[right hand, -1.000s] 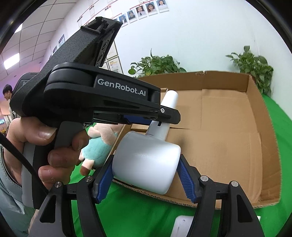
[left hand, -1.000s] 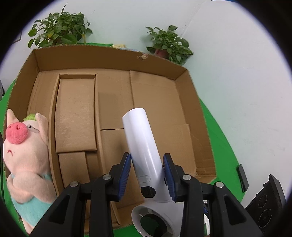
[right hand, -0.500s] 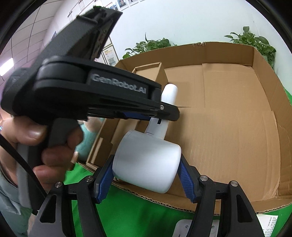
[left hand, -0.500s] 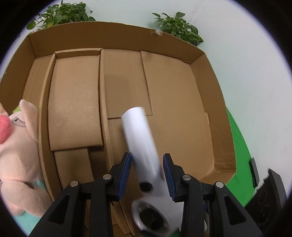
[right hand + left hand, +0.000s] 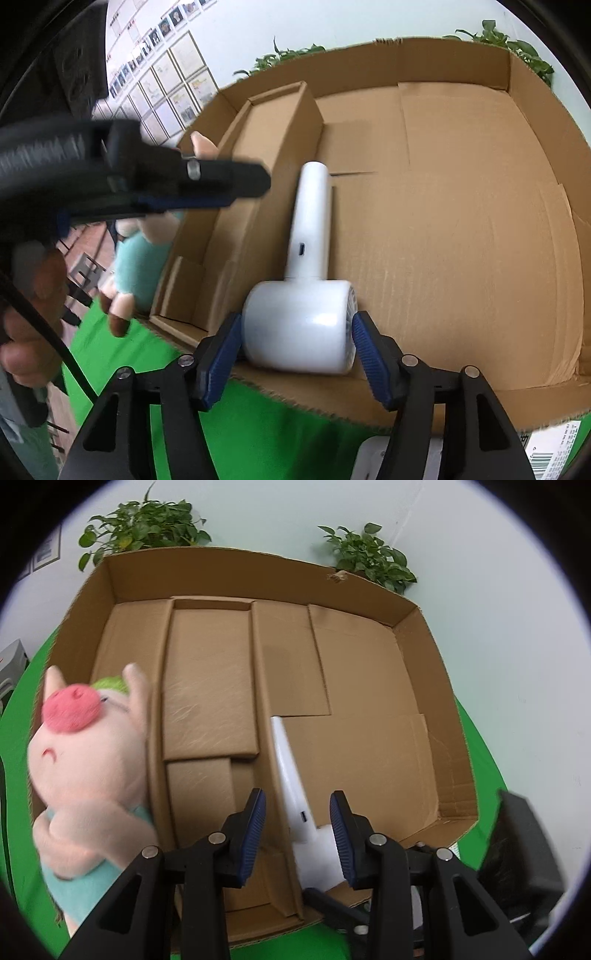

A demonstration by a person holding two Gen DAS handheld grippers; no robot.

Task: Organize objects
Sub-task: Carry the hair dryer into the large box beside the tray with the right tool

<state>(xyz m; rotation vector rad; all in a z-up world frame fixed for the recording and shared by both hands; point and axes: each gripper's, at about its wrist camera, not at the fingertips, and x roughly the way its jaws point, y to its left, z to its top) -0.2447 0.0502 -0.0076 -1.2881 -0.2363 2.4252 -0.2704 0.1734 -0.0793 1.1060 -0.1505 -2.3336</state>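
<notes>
A white hair dryer (image 5: pixel 306 288) lies inside the big cardboard box (image 5: pixel 461 236), handle pointing to the far wall; it also shows in the left wrist view (image 5: pixel 295 794). My right gripper (image 5: pixel 297 339) is shut on the dryer's round head, at the box's near edge. My left gripper (image 5: pixel 297 834) is open, its blue pads either side of the handle and apart from it; it shows from the side in the right wrist view (image 5: pixel 221 184). A pink plush pig (image 5: pixel 88 760) leans against the outside of the box's left wall.
A cardboard divider and smaller flaps (image 5: pixel 210 686) fill the box's left part. The box sits on a green cloth (image 5: pixel 258 435). Two potted plants (image 5: pixel 365 557) stand behind the box. A white labelled packet (image 5: pixel 546 450) lies at the near right.
My left gripper let go of the dryer's handle and drew back to the left. The dryer came down into the box, still held by my right gripper.
</notes>
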